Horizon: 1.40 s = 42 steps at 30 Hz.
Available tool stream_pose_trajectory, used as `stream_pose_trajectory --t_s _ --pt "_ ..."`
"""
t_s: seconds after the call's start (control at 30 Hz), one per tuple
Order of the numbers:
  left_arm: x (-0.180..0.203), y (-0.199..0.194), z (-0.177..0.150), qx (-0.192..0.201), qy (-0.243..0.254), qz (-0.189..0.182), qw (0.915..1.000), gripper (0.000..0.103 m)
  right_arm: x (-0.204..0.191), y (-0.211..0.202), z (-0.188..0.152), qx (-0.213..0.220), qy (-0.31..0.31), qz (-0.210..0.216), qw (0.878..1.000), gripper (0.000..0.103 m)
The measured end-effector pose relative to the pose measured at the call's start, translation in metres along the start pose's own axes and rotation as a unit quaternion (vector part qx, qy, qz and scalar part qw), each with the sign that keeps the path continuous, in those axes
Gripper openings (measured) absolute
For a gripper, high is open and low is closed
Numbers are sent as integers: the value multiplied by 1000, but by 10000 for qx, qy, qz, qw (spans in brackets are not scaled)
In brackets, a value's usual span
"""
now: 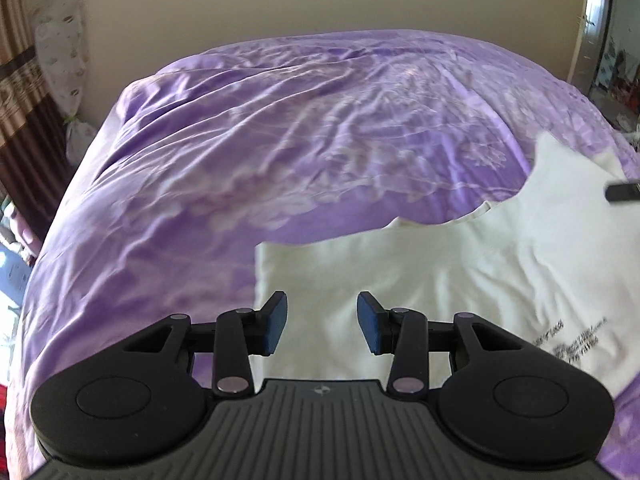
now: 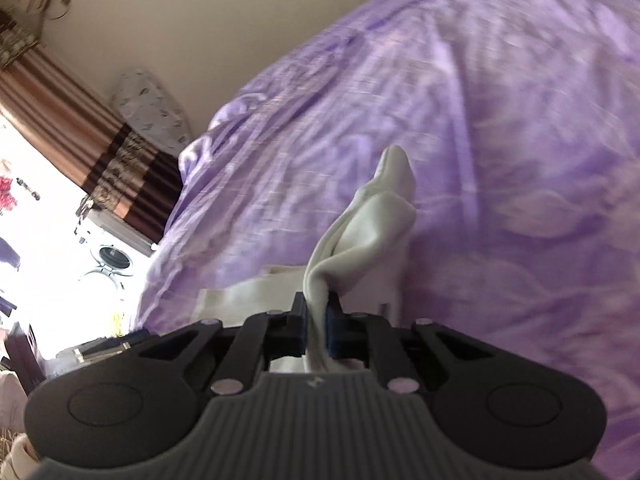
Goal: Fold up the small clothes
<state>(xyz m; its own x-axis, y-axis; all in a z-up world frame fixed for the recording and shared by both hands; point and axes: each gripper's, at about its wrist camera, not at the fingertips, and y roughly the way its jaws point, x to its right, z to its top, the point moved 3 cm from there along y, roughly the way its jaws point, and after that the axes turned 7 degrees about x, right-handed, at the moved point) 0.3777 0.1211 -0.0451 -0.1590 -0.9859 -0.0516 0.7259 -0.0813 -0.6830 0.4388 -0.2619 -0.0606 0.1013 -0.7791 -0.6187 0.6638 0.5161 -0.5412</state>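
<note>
A small white garment (image 1: pixel 460 280) with dark printed lettering lies on the purple bedspread (image 1: pixel 280 152), at the right of the left wrist view. My left gripper (image 1: pixel 322 322) is open and empty, its blue pads hovering over the garment's near left part. My right gripper (image 2: pixel 317 320) is shut on a bunched fold of the white garment (image 2: pixel 372 224), which rises from the jaws in a peak. A dark tip of the right gripper (image 1: pixel 622 191) shows at the garment's far right edge in the left wrist view.
The purple bedspread (image 2: pixel 500 160) is wrinkled and fills most of both views. A beige wall (image 1: pixel 280 0) stands behind. Brown striped curtains (image 2: pixel 80 128) and a covered ironing board (image 2: pixel 148 112) stand at the left. A mirror (image 1: pixel 612 40) is at the right.
</note>
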Motion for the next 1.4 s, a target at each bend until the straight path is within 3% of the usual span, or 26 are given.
stream_pose_trajectory --t_s 0.23,0.43,0.67,0.83,0.93,1.1,1.27,1.4 --pt "-49 -20 -30 -9 -454 -140 9989 48 -97 51 -13 -89 -177 211 9996 4" --pt "-76 -21 -55 -46 -680 -287 9973 48 -161 131 -60 -503 -197 215 9983 4" --pt "-94 -18 -76 -57 -860 -493 9951 48 -205 199 -120 -993 -501 158 9937 4" --pt "-101 -18 -82 -59 -988 -558 9935 48 -207 224 -143 -1280 -721 -68 9891 5" --pt "-99 -25 -82 -84 -1034 -622 9927 48 -211 226 -147 -1342 -838 -57 9874 18" --pt "-93 -43 -74 -18 -1178 -775 9900 51 -236 197 -140 -1226 -1434 13 9820 28" --pt "-83 -64 -69 83 -1395 -1015 9850 65 -236 149 -126 -1024 -1548 171 9825 29" --pt "-77 -70 -76 -13 -1612 -1172 9799 70 -216 117 -125 -880 -1739 28 9808 31"
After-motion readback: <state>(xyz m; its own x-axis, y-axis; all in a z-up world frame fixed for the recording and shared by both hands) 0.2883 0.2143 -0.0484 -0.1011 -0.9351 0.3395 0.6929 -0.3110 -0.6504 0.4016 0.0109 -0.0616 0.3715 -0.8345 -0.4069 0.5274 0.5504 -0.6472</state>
